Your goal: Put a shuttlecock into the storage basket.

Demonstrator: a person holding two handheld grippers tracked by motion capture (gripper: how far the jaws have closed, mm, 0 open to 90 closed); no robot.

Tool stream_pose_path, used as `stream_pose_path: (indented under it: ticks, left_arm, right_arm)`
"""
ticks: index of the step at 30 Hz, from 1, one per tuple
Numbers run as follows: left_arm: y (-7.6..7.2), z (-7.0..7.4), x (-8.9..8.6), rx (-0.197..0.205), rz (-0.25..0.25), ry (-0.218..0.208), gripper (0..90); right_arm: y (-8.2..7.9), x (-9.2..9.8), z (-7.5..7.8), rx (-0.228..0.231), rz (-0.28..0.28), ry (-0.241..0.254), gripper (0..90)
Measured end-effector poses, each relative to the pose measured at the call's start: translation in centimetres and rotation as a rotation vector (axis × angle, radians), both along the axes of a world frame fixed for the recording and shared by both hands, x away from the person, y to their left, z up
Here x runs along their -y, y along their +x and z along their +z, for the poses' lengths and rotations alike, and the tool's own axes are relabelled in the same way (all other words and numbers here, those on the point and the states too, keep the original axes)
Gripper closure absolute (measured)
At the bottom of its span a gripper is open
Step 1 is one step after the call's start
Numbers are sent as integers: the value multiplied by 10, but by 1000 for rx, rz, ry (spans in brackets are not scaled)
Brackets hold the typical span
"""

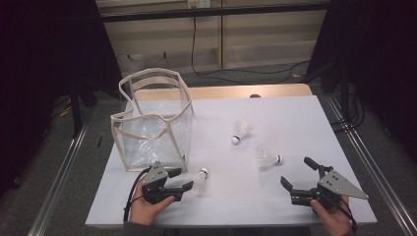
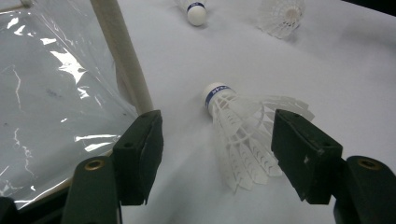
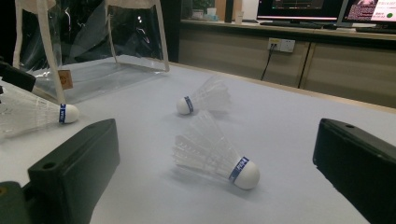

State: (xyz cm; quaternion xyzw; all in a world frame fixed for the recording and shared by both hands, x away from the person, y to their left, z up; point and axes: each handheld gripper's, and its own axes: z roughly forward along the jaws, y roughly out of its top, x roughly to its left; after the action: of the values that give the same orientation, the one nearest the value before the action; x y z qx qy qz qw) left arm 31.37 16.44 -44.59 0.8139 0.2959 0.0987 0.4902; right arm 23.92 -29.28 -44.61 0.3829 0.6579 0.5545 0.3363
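The shuttlecock [image 2: 243, 135] lies near the bench's front edge, beside the clear bag [image 1: 152, 123], between the left gripper's [image 1: 182, 179] spread jaws. It looks feather-light and crushable, so a gentle pinch across the skirt near the cork suits it. The right gripper's [image 1: 300, 178] jaws are spread, empty.

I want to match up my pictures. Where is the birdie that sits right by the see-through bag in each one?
High view: the shuttlecock lies low and left of centre, at the left gripper.
Left gripper view: the shuttlecock lies in the middle, between the open fingers.
Right gripper view: the shuttlecock lies at the far left edge.
Shared landmark: the clear bag beside it.
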Motion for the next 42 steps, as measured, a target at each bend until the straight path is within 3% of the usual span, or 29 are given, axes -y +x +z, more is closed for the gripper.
stream_pose_path:
  ticks: [42]
  left_arm:
    - [7,-3,21,-73,8,65,568]
  right_arm:
    - [-1,1,0,4,-4,-7,6]
